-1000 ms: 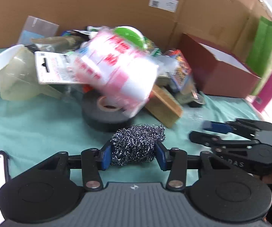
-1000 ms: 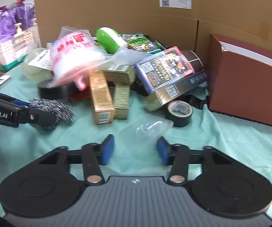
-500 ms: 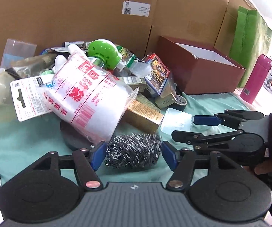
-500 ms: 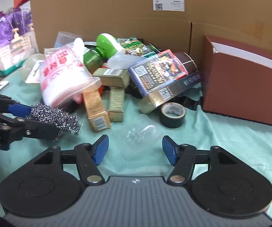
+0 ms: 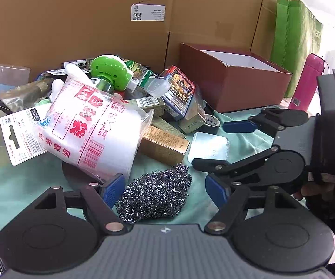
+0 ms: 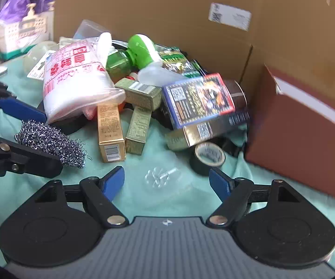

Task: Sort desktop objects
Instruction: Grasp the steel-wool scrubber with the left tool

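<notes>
The left wrist view shows the steel wool scourer [image 5: 154,196] lying on the green cloth of the table [image 5: 16,186], between the two blue pads of the left gripper [image 5: 165,189]. The jaws are open wide: the left pad is just beside the scourer and the right pad stands apart from it, so nothing is held. Just behind the scourer a white plastic bag with red print [image 5: 93,130] leans over a black tape roll [image 5: 74,174], and a gold carton [image 5: 164,145] lies beside the bag.

In the right wrist view the right gripper [image 6: 167,182] has its jaws open too, and a small clear plastic piece [image 6: 161,176] lies on the cloth between the blue pads, touching neither of them. The scourer [image 6: 51,140] is to the left of it, next to the black fingers of the other gripper.

Further back is the pile: a green bottle with a round green cap [image 6: 130,58], two more narrow cartons [image 6: 138,131], a colourful card box [image 6: 197,100] and a small roll of dark tape [image 6: 208,157]. A dark red box [image 5: 235,76] with a white inside stands open toward the right edge of the table, near the pile. A brown cardboard wall [image 5: 74,23] closes the far edge, and a pink flask [image 5: 307,81] stands beyond the red box.
</notes>
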